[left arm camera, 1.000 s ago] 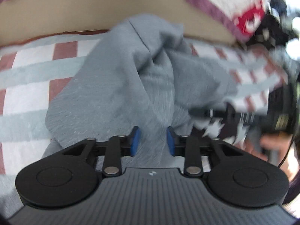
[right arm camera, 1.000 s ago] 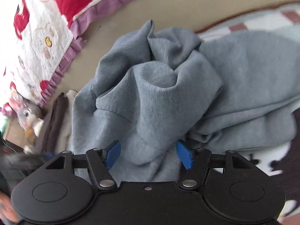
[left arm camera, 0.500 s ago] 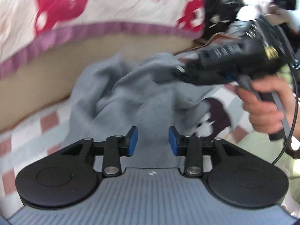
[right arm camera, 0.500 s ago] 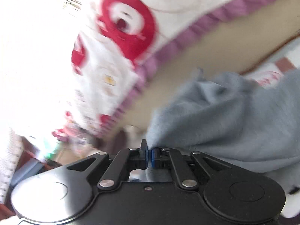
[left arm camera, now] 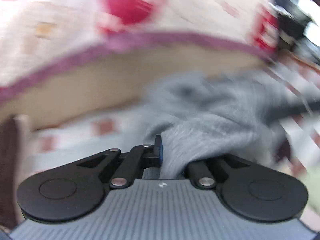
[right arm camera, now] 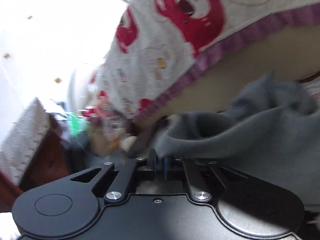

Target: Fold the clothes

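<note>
A crumpled grey garment (left arm camera: 212, 116) lies on a red-and-white checked sheet (left arm camera: 84, 132). In the left wrist view my left gripper (left arm camera: 166, 150) is shut on a fold of it; the cloth drapes over and hides the right finger, and the picture is blurred. In the right wrist view my right gripper (right arm camera: 160, 160) is shut on an edge of the same grey garment (right arm camera: 250, 132), which rises from the pads and stretches away to the right.
A white quilt with red figures and a purple frill (right arm camera: 180, 46) hangs over a tan edge (left arm camera: 100, 92) behind the garment. Toys and clutter (right arm camera: 108, 124) lie at the left of the right wrist view, beside a dark wooden piece of furniture (right arm camera: 46, 156).
My left gripper has shut on the grey garment; half a second ago it was open. My right gripper stays shut on it and has swung toward the quilt and the clutter.
</note>
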